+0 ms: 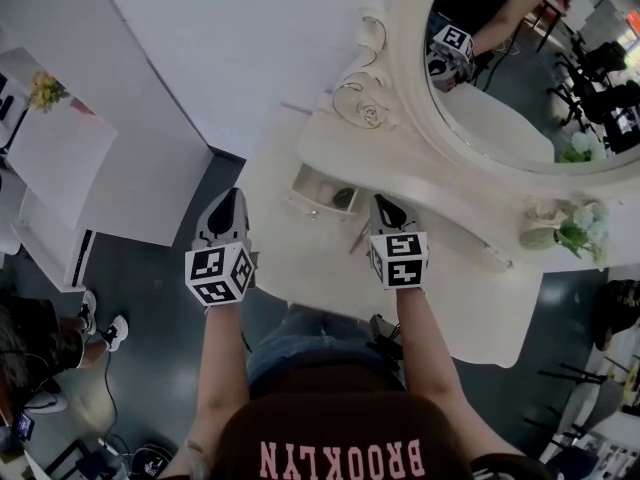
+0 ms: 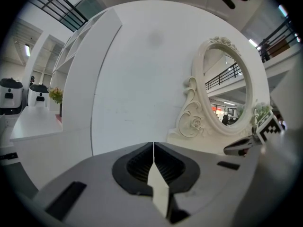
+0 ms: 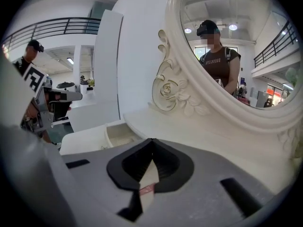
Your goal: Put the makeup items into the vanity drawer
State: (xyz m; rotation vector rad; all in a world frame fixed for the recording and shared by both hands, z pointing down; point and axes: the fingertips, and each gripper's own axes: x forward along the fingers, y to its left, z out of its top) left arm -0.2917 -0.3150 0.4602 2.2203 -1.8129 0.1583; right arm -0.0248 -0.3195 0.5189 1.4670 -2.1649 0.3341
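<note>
The jaws of the right gripper [image 3: 152, 141] are pressed together on nothing, as are those of the left gripper [image 2: 154, 144], probably because a dark item [image 1: 343, 198] is already laid in the open drawer [image 1: 310, 208]. The drawer's front juts toward the grippers, and bare tabletop [image 1: 300, 258] is left beside them.

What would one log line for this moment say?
left gripper: shut | right gripper: shut | drawer: open
</note>
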